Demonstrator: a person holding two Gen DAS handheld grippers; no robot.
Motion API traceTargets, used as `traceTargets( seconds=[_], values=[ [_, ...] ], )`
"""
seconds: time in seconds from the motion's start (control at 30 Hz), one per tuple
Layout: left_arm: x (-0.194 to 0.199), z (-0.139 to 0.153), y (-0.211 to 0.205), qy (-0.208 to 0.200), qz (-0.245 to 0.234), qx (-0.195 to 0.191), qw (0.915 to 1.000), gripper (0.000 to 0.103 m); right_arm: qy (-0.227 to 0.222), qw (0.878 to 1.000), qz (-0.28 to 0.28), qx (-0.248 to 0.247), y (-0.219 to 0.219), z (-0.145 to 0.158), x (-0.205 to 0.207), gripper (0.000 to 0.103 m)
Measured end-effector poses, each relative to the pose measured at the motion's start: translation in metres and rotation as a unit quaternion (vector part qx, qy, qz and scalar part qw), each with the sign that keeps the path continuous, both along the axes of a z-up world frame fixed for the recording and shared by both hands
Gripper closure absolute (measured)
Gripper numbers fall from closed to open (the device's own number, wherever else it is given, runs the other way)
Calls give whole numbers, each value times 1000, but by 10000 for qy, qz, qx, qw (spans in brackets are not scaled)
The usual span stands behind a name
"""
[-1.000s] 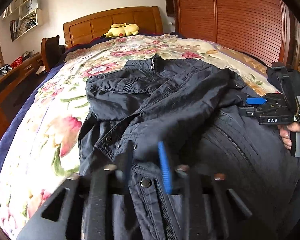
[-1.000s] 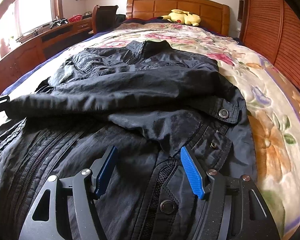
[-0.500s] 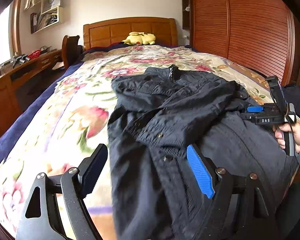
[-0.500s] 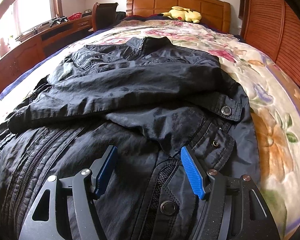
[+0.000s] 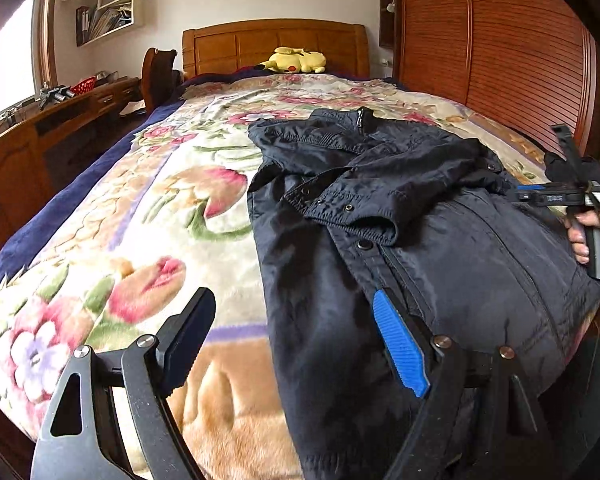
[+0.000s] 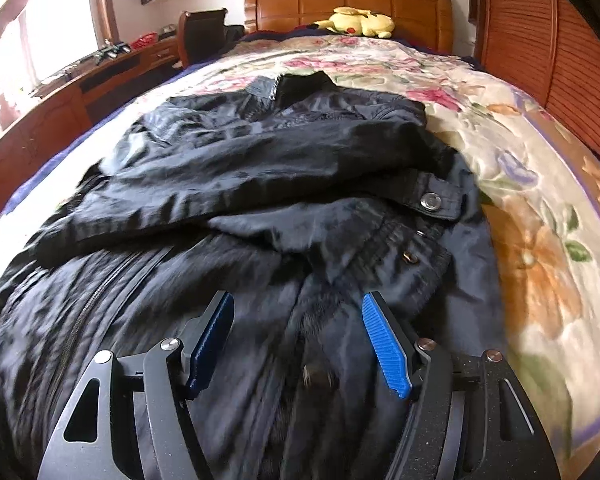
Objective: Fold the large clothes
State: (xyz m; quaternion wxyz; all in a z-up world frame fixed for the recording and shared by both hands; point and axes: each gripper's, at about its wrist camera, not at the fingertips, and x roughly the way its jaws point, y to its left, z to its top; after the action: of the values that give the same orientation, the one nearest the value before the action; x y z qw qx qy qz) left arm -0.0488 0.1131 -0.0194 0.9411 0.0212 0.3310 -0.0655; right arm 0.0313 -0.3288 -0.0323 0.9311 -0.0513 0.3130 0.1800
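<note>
A large dark navy jacket (image 5: 400, 208) lies on the bed, collar toward the headboard, both sleeves folded across its chest. It also fills the right wrist view (image 6: 260, 184). My left gripper (image 5: 296, 332) is open and empty, at the jacket's lower left edge, over the blanket and the hem. My right gripper (image 6: 298, 340) is open and empty, just above the jacket's lower front by the zipper. It also shows in the left wrist view (image 5: 556, 196), hand-held at the jacket's right side.
A floral blanket (image 5: 140, 240) covers the bed. A yellow plush toy (image 5: 296, 60) lies by the wooden headboard (image 5: 276, 44). A desk and chair (image 5: 156, 72) stand on the left, a slatted wooden wardrobe (image 5: 500, 52) on the right.
My left gripper let go of the sleeve cuff, opened, and pulled back to the left toward the jacket's lower edge. My right gripper stayed open and lifted slightly.
</note>
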Motion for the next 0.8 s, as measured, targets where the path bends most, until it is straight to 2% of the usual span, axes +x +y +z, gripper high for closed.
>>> traceTargets(
  seconds=[0.33, 0.47, 0.63, 0.8],
  values=[
    [-13, -12, 1, 111, -22, -113, 9999, 21, -276, 9987, -398, -176, -51, -6, -93, 34],
    [-21, -17, 1, 172, -78, -1, 9998, 21, -226, 9981, -525, -214, -60, -10, -112, 34],
    [-32, -20, 3, 216, -118, -83, 9997, 21, -130, 9962, -771, -378, -74, -16, -130, 34],
    [-44, -19, 0, 205, -192, 13, 9996, 29, 76, 9972, -688, -287, -81, -17, -143, 34]
  ],
)
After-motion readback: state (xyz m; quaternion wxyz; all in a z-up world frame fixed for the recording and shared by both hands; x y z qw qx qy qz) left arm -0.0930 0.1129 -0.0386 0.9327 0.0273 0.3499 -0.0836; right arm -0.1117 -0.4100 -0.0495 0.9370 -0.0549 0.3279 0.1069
